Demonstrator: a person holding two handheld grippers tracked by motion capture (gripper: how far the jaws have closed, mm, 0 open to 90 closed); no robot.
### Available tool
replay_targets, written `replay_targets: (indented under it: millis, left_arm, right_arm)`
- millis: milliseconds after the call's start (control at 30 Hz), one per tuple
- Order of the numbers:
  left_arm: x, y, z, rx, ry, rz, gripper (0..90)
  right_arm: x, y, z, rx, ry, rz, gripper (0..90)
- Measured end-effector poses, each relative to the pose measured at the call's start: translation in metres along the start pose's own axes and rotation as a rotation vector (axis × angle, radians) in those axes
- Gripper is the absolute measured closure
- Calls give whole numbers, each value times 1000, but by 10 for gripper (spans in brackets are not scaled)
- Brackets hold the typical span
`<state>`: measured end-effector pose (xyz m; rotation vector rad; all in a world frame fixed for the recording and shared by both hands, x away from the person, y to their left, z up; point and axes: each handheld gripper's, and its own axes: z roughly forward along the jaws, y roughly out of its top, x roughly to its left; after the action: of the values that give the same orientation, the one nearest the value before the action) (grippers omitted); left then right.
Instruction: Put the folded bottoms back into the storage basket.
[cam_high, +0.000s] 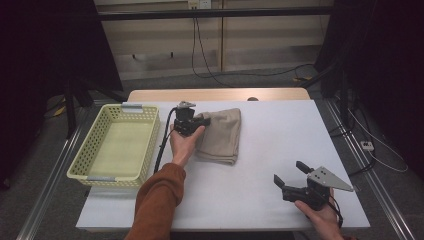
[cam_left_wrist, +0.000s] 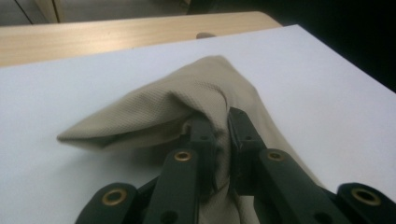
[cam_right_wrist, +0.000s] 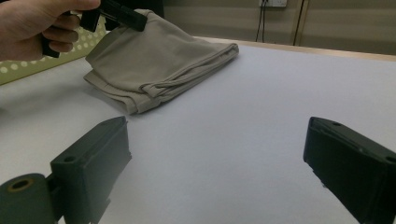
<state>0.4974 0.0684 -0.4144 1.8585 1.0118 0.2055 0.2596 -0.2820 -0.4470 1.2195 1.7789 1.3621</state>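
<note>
A folded beige cloth (cam_high: 221, 136) lies on the white table (cam_high: 280, 130), right of the basket. My left gripper (cam_high: 204, 120) is shut on the cloth's left edge, pinching a fold and lifting it off the table. In the left gripper view the fabric (cam_left_wrist: 187, 100) bunches between the black jaws, which press on it at my left gripper (cam_left_wrist: 222, 126). The right gripper view shows the cloth (cam_right_wrist: 163, 60) raised at its upper corner by the other hand. My right gripper (cam_high: 289, 171) rests near the table's front right, jaws wide apart with nothing between them; it appears as my right gripper (cam_right_wrist: 217, 149) over bare table.
A pale yellow perforated basket (cam_high: 118, 145) with nothing in it stands at the table's left edge. A wooden strip (cam_high: 220, 94) runs along the table's far edge. Cables cross the floor beyond, and dark curtains flank both sides.
</note>
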Motion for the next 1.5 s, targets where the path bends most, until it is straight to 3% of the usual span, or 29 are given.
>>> replay_targets:
  millis: [300,433,700,967,1500]
  left_arm:
    - [-9,10,-15,-52,-8,56,827]
    - [-10,13,-19,-75,-22,51,828]
    - [-16,18,-25,-86,-19,78,828]
    - [-22,26,-39,-127,-33,96,829]
    - [-32,37,-70,-166,-25,179,829]
  right_arm:
    - [0,0,0,-3,1,0,68]
    - [0,0,0,-1,-1,-1,68]
    - [-1,0,0,-4,1,-5,68]
    - [0,0,-1,-9,-1,0,67]
    - [0,0,-1,-11,0,0,67]
